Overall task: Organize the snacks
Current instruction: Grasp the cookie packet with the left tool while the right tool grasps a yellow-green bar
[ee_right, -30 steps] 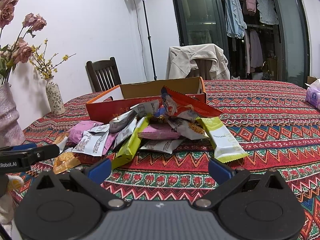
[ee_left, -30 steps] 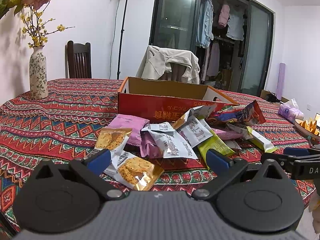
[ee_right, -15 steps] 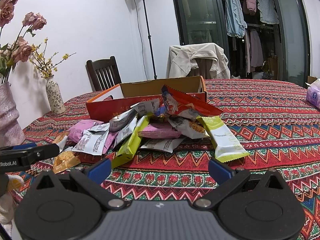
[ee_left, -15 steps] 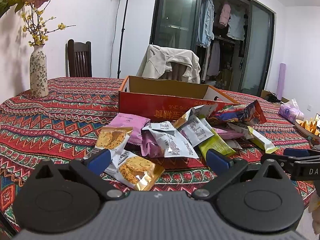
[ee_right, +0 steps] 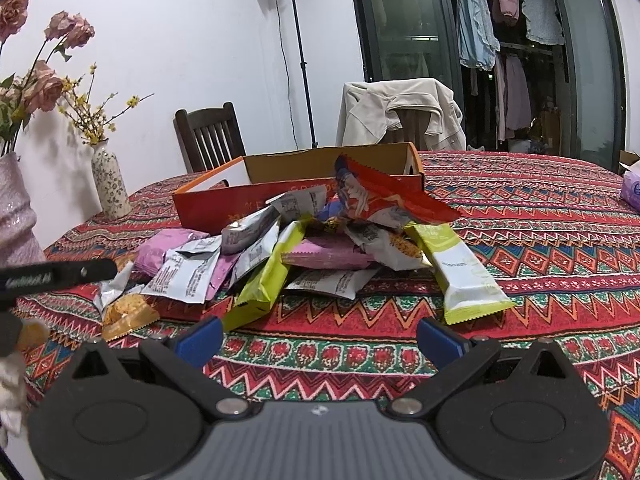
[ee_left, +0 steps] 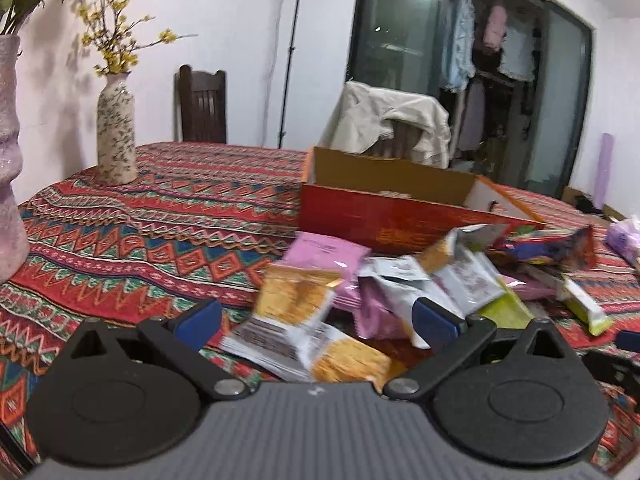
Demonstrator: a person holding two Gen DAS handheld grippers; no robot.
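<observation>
Left gripper (ee_left: 316, 318) now nearer the cracker packet (ee_left: 294, 302) (view blurred).

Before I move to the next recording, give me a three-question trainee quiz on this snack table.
1. True or false: the left hand-held gripper is shut on a packet.
2. Which lies nearest the left hand-held gripper? A) the cracker packet B) the red packet C) the tissue pack
3. Fill in: the cardboard box stands ____ the snack pile, seen from the right hand-held gripper.

Key: 1 false, it is open and empty; 2 A; 3 behind.
</observation>
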